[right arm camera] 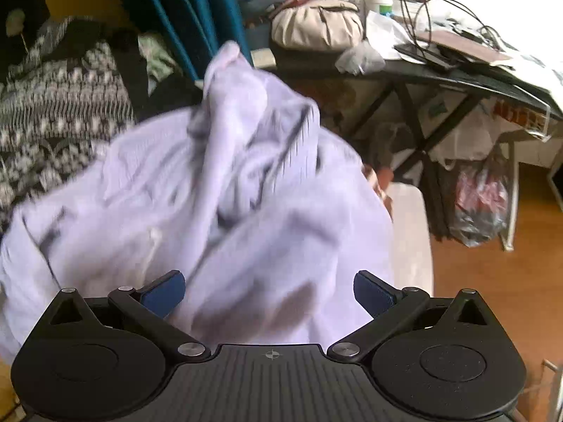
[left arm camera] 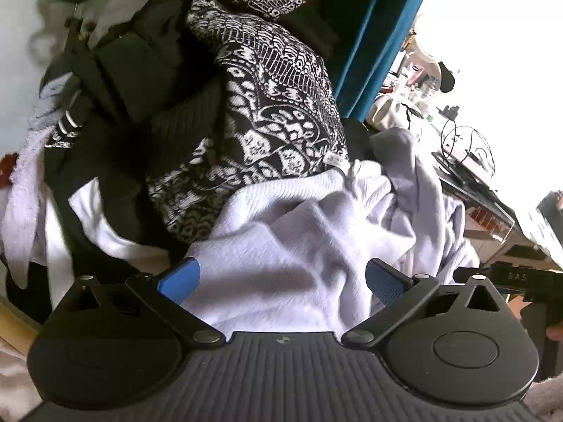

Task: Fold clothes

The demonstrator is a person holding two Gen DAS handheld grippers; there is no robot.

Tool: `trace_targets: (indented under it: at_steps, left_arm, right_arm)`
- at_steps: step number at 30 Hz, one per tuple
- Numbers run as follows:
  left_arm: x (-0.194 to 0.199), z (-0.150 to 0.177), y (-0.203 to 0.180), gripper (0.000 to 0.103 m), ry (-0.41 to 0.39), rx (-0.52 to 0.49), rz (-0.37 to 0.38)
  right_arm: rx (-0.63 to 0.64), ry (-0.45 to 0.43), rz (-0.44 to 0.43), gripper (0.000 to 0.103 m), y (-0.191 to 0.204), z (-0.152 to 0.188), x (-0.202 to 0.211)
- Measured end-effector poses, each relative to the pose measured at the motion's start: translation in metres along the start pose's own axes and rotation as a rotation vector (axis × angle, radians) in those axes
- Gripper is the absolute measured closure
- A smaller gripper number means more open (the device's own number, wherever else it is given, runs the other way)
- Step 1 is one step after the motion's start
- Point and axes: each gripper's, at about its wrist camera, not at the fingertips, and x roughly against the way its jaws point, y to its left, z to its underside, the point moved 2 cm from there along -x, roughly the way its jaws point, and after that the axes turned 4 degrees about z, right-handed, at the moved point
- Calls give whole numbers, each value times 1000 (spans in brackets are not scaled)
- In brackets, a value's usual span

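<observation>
**Pale garment not yet gripped**

Both the left gripper and the right gripper had their jaws spread wide, pinching nothing. The crumpled lilac garment lay bunched just ahead of them, beside a black-and-white patterned cloth on the pile. The step looked like picking out 1 item; next, each gripper needed an edge. Motion blur in the right view hid seams and hems.
</observation>
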Motion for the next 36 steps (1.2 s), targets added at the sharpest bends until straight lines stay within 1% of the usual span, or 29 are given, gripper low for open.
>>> trace_targets:
  at_steps: [4, 7, 9, 12, 14, 17, 19, 23, 27, 28, 29, 30, 31, 32, 34, 36]
  left_arm:
    - [7, 22, 22, 1, 28, 58, -7]
    - [16, 32, 38, 1, 38, 93, -1]
    - [22, 36, 44, 1, 41, 79, -22]
    - [28, 42, 53, 1, 67, 38, -70]
    - [32, 46, 58, 1, 78, 21, -81]
    - [33, 54, 62, 1, 123, 10, -64]
    - [29, 59, 63, 1, 159, 29, -34]
    - [12, 65, 64, 1, 167, 89, -10]
    - [-8, 66, 69, 1, 175, 176, 12]
    - [-11, 65, 70, 10, 177, 191, 18]
    - [-13, 65, 71, 34, 179, 206, 25]
    - [-15, 63, 71, 48, 191, 201, 18]
    - [-15, 62, 70, 70, 206, 191, 8]
    - [-14, 60, 70, 83, 219, 176, 0]
    - [-4, 54, 69, 96, 205, 158, 1]
    - [9, 45, 67, 99, 172, 138, 9]
  right_arm:
    - [74, -44, 43, 1, 13, 24, 12]
    - [79, -31, 56, 1, 17, 32, 15]
    - [56, -17, 62, 1, 18, 38, 15]
    - [19, 3, 63, 1, 16, 46, 16]
    - [9, 13, 61, 1, 16, 53, 17]
    - [23, 19, 68, 1, 18, 63, 22]
    - [35, 20, 72, 1, 18, 68, 24]
    - [45, 28, 94, 1, 14, 77, 26]
    - [72, 36, 106, 1, 12, 93, 21]
    - [88, 38, 95, 1, 13, 98, 19]
    - [104, 40, 84, 1, 15, 103, 16]
    - [121, 44, 71, 1, 17, 108, 13]
    - [141, 52, 51, 1, 20, 113, 9]
    - [161, 61, 29, 1, 24, 119, 4]
    - [194, 90, -3, 1, 33, 130, -8]
    - [219, 117, -23, 1, 42, 140, -22]
